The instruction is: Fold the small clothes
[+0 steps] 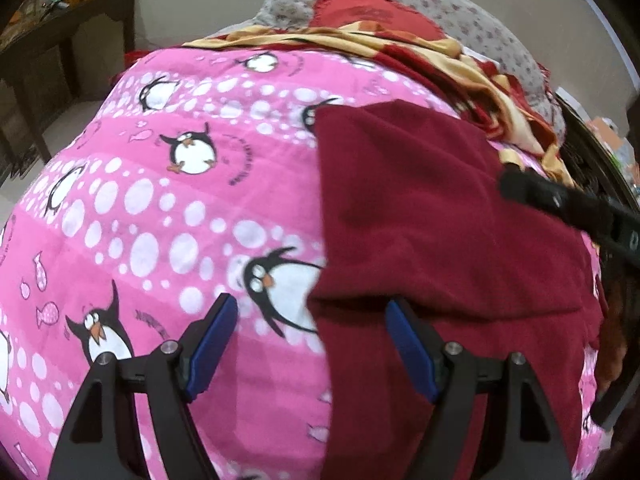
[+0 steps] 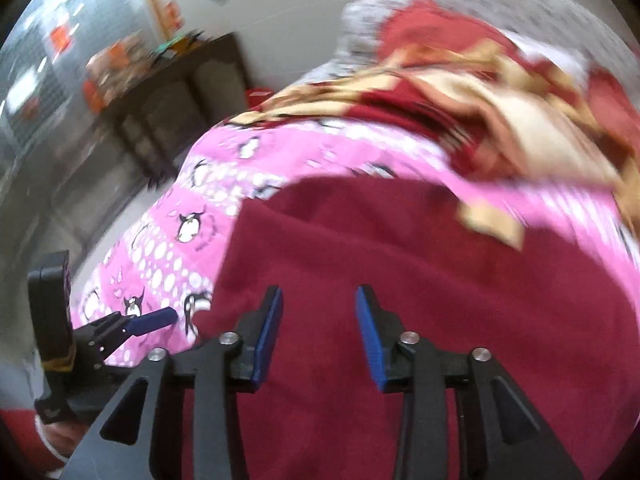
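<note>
A dark red garment point(image 1: 432, 216) lies flat on a pink penguin-print blanket point(image 1: 180, 184), with a fold across its near part. My left gripper point(image 1: 312, 312) is open and empty, straddling the garment's left edge just above it. My right gripper point(image 2: 320, 304) is open and empty above the garment point(image 2: 400, 248). The right gripper also shows at the right of the left wrist view point(image 1: 560, 204), over the garment's right side. The left gripper shows at the lower left of the right wrist view point(image 2: 152, 322).
A crumpled red and cream cloth point(image 1: 460, 64) and a grey flowered pillow point(image 1: 460, 8) with a red cloth on it lie at the far end of the bed. A dark wooden table point(image 1: 68, 40) stands by the wall at the left.
</note>
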{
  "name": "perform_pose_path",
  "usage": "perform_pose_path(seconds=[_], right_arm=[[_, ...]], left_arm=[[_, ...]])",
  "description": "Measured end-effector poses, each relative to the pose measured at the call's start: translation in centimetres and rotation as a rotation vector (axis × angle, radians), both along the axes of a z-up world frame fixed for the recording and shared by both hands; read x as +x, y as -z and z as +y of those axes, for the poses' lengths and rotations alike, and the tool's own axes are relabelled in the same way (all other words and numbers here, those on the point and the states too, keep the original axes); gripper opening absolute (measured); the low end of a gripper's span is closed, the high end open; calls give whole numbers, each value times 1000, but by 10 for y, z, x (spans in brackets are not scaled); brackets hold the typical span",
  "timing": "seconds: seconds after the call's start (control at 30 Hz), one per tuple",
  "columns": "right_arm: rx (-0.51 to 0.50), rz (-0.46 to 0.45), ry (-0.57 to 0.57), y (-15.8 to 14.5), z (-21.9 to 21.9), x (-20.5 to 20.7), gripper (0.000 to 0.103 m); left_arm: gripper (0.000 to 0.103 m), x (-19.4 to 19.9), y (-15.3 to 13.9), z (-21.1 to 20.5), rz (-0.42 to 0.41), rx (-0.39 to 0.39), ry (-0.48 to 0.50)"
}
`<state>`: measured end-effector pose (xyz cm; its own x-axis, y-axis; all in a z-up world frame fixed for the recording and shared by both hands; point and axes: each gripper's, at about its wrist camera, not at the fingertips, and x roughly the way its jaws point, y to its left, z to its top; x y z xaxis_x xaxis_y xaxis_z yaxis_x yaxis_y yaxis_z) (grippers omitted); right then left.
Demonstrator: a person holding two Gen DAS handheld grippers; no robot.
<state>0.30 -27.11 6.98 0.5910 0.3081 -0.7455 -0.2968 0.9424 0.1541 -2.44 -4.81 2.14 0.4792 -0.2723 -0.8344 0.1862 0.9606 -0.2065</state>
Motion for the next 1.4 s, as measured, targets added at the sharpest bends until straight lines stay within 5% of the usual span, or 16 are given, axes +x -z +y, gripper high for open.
perform_pose_path(seconds=[0.27,0.33,0.4,0.43,0.57,0.77,0.97,1.07,1.17,1.27,1.4], right_arm=[[-152,39,-198,31,55,63,79],[-165,65,-235,41,61,68,70],[-171,64,-250,44,64,69,41],[-147,54,-255,40,64,67,37],[-15,-6,-265,17,63,65,35],[-38,52,-200,41,78,82,35],[33,-6,-37,12,13,15,58],[29,-41,81,8,-28,-28,60],[-30,0,205,23,-77,-61,60],[-99,98,322,43,-118,-80,60],[-10,94,421,34,-165,-116,60]], left_arm=[[80,10,2,6,-4,-6,5],[80,10,3,9,-5,-23,4],[80,9,2,11,-15,-34,4],[80,7,1,14,-25,-45,-1],[80,4,-3,32,-63,-89,-68],[80,5,-9,43,-55,-92,-93],[80,-8,-41,46,-167,-74,-95],[80,-4,-49,38,-192,-69,-76],[80,8,-44,25,-173,-56,-62],[80,20,-19,10,-62,-2,-45],[80,15,0,-1,-21,63,-27]])
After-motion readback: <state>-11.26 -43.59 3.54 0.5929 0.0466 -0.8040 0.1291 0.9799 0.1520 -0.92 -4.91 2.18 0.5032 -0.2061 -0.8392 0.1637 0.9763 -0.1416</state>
